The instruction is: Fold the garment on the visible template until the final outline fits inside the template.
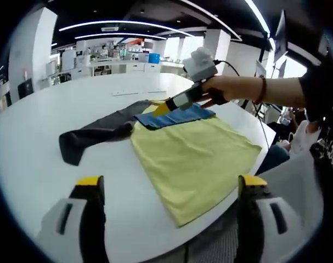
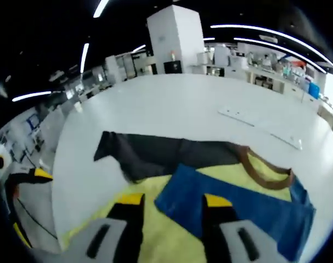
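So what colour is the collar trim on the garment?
Brown collar trim on the blue garment, clearest in the right gripper view.

Handheld grippers and the person's arm

Left gripper [image 1: 169,192] and right gripper [image 2: 171,211]: black jaws, yellow tips, grey bases. The hand [image 1: 224,90] wears a dark wristband, perhaps beaded; black printed sleeve.

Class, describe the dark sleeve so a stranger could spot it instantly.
Start at the white round table, then find the yellow template cloth lying on it. The dark grey sleeve stretches off that cloth onto bare tabletop, unlike the blue garment body resting on the yellow.
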